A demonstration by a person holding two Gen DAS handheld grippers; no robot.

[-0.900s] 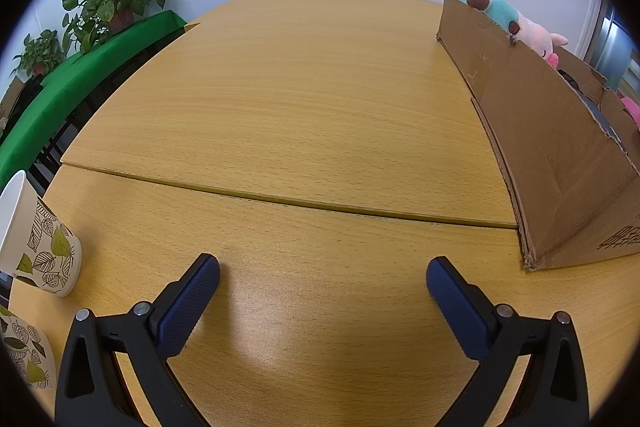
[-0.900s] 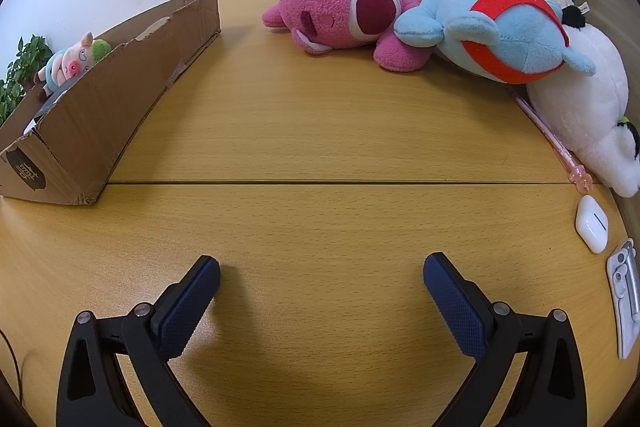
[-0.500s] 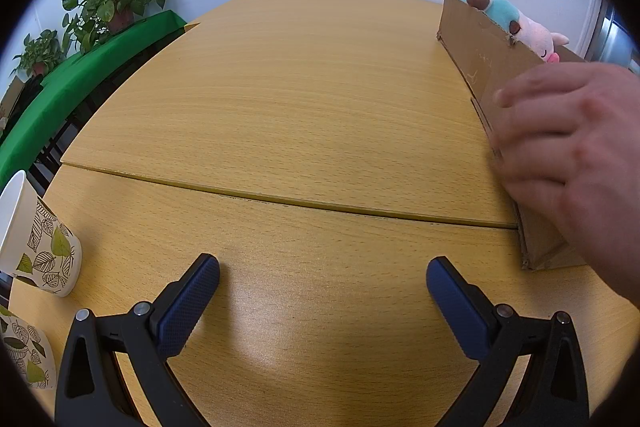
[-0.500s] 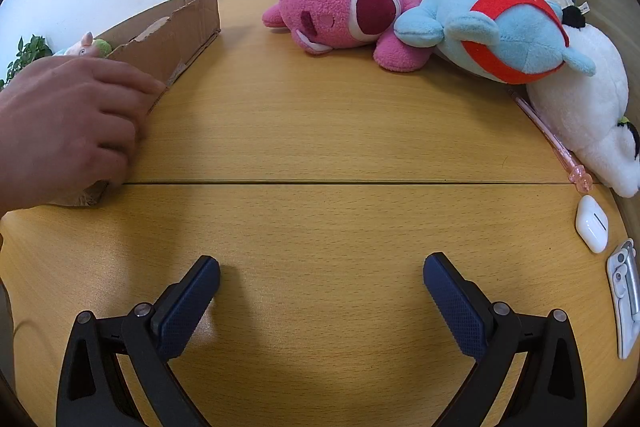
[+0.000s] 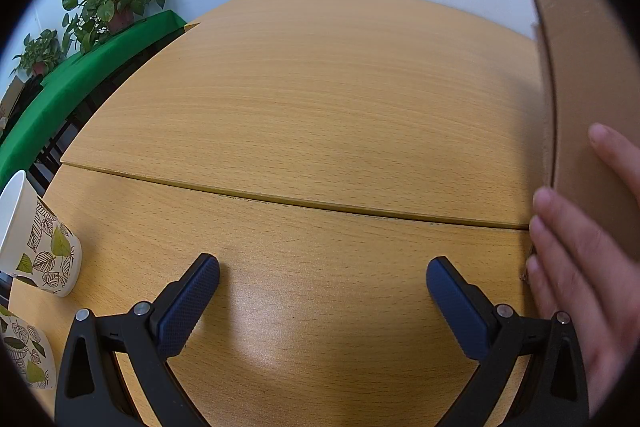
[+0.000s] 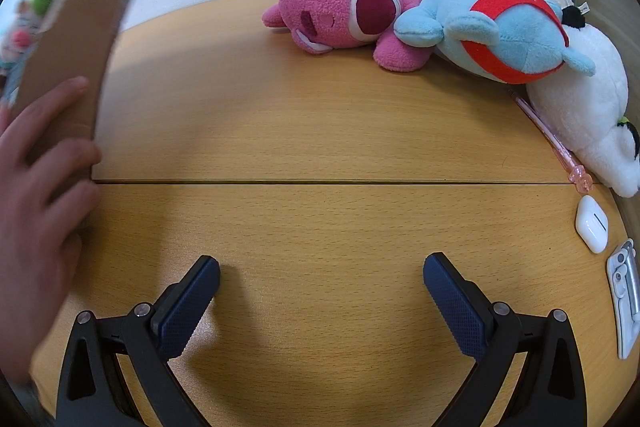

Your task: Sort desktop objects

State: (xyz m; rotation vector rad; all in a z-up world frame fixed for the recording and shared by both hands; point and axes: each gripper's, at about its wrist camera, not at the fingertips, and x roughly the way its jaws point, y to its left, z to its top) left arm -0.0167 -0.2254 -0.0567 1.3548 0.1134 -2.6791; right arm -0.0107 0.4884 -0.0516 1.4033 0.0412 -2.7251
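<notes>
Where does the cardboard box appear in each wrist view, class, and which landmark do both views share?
Left wrist view: cardboard box along the right edge, a bare hand on it.
Right wrist view: cardboard box at upper left, the same hand touching it.
Shared landmark: the table seam.

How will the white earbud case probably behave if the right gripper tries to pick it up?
The white earbud case looks smooth and rounded, so it may slip between the pads. It lies flat on the table, leaving little to grip. It seems small and probably light.
</notes>
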